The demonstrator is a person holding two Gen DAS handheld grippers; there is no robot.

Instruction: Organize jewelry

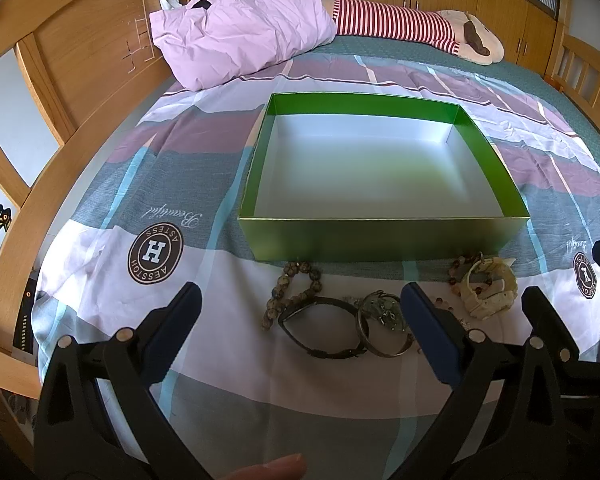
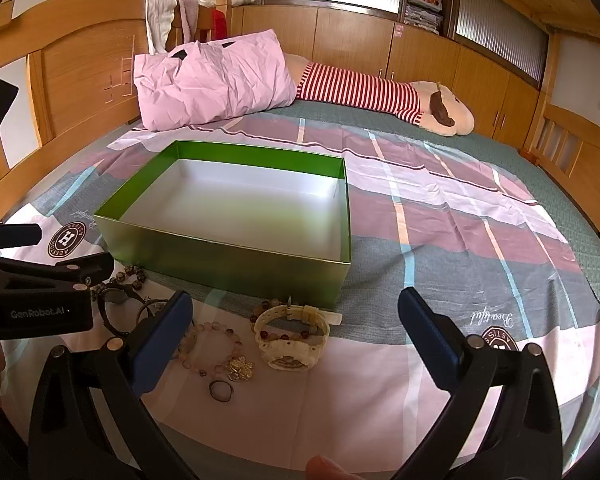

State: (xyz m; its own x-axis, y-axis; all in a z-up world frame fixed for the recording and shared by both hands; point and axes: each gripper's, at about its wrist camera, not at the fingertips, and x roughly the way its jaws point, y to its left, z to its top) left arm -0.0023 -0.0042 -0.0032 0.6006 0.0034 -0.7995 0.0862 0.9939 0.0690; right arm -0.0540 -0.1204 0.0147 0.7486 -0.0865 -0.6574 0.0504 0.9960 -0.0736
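Observation:
An empty green box (image 1: 380, 240) with a white inside sits on the bedspread. Jewelry lies in front of it: a brown bead bracelet (image 1: 296, 284), a dark watch (image 1: 320, 334), a metal bangle (image 1: 384, 330) and a cream watch (image 1: 488, 288). My left gripper (image 1: 300, 294) hovers open over the dark pieces, holding nothing. In the right wrist view I see the box (image 2: 228, 268), the cream watch (image 2: 292, 340), a pink bead bracelet (image 2: 212, 348), a gold flower charm (image 2: 240, 368) and a small dark ring (image 2: 221, 391). My right gripper (image 2: 296, 300) is open above the cream watch.
A pink pillow (image 1: 240, 28) and a striped plush toy (image 1: 400, 20) lie at the far end of the bed. A wooden headboard (image 1: 80, 60) stands to the left, with wooden cabinets (image 2: 420, 48) behind. The left gripper (image 2: 60, 248) shows at the left of the right wrist view.

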